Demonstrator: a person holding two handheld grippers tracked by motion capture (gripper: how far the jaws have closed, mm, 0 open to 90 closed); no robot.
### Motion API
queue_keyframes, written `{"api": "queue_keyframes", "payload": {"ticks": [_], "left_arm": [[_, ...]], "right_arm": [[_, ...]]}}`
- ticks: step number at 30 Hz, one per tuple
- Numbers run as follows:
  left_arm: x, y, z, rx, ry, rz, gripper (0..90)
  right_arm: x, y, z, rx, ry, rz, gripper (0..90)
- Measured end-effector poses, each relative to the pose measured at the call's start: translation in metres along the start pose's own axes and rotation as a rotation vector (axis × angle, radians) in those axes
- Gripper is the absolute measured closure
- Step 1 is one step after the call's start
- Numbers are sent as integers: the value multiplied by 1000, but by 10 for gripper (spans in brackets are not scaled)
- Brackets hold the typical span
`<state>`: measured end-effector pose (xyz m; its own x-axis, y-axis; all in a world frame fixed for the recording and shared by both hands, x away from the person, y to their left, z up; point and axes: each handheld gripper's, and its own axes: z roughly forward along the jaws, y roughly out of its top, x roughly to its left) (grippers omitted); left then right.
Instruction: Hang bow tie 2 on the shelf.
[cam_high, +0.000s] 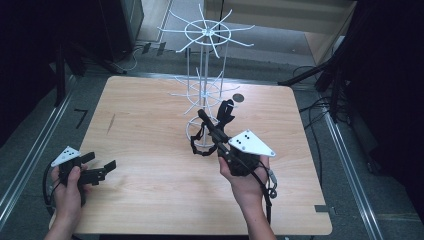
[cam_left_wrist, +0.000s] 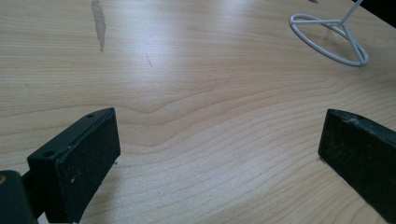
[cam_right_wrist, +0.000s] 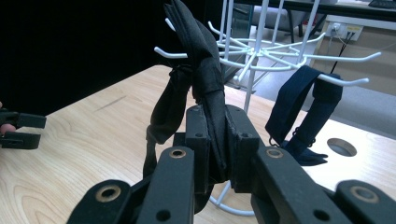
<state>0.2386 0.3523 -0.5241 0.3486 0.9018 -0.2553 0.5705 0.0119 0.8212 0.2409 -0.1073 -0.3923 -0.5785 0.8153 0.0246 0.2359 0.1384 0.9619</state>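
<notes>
Right gripper view puts my right gripper up close: its fingers are pinching a folded black strap — the fabric is squeezed flat between the pads and rises straight up beyond them, with a loop of it drooping down on one side of the fingers. Just past the fingertips stands the white wire rack, and a second dark strap hangs from one of its hooks, off to the side of my grip and apart from it. From the high view, my right gripper reaches toward the rack's base ring. My left gripper rests low near the counter's edge, well apart from the strap — its fingers are spread wide with nothing but bare wood between them.
</notes>
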Motion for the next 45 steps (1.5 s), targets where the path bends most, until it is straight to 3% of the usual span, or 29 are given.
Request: {"api": "queue_keyframes", "payload": {"ticks": [17, 45], "left_arm": [[0, 0, 0, 0, -1, 1, 0], [0, 0, 0, -6, -1, -6, 0]], "right_arm": [[-7, 11, -2, -19, -20, 3, 826], [-21, 5, 25, 25, -61, 33, 826]]}}
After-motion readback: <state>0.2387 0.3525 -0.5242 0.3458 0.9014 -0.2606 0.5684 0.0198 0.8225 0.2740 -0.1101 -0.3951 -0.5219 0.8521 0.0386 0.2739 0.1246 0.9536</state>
